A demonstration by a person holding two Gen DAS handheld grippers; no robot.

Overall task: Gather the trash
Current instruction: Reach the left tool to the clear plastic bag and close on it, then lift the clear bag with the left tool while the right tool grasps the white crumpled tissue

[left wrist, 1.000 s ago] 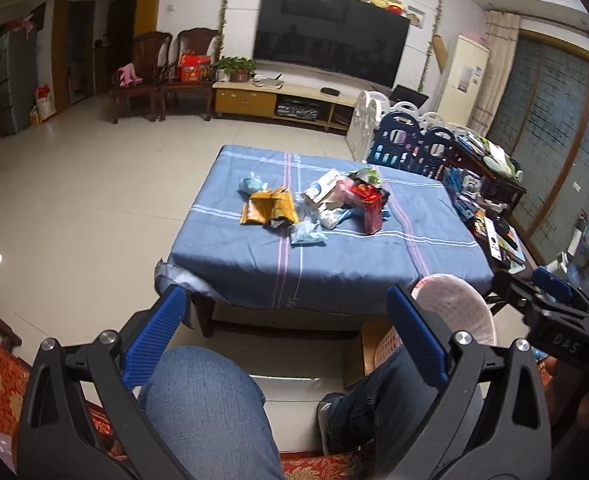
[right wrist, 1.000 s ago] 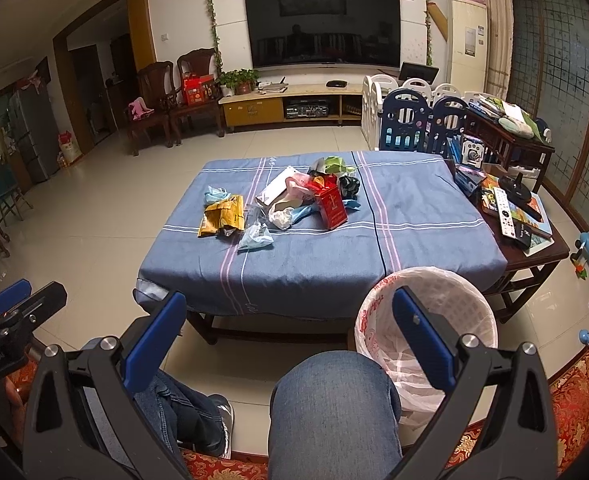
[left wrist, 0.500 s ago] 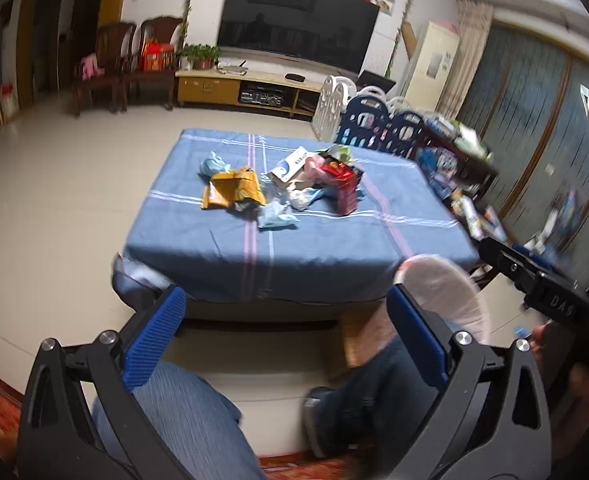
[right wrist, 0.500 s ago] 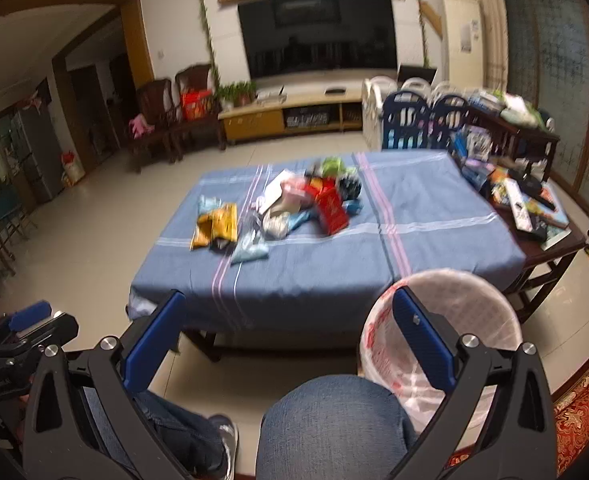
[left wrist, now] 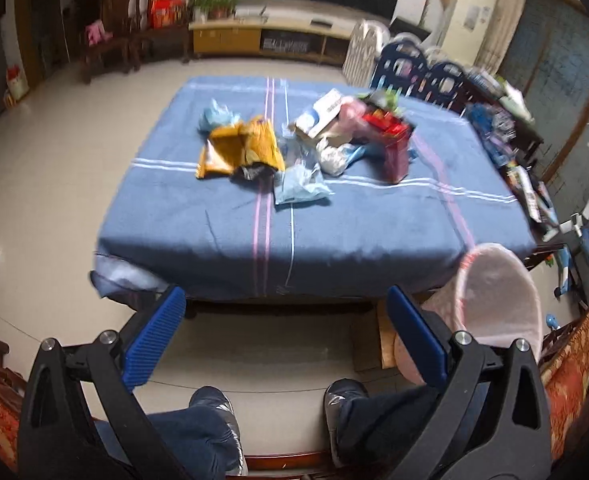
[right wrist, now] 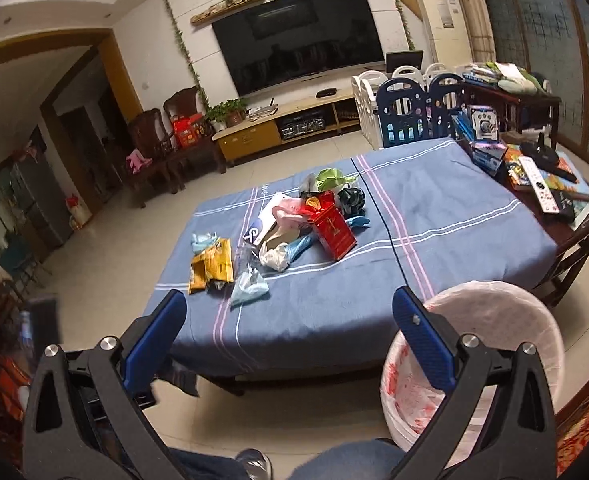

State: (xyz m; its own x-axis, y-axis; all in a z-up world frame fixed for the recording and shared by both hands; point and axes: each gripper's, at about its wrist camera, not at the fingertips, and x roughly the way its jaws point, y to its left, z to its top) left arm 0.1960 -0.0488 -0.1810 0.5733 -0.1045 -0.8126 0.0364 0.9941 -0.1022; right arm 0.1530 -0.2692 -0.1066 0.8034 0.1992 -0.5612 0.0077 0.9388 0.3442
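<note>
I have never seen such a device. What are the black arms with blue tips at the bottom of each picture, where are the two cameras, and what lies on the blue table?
There is no robot here. A seated person holds one hand-held gripper in each hand, and a wide-angle camera on each looks forward between its two blue fingers. One picture comes from the left gripper, the other from the right gripper. Both are open and hold nothing.

Ahead stands a low table with a blue cloth. On it lies a pile of trash: a yellow wrapper, a light blue bag, a red box, a green bag and crumpled white pieces. On the floor in front of the table, at the person's right, stands a lined waste bin, seemingly where the trash should go. The person's knees and shoes show at the bottom.
</note>
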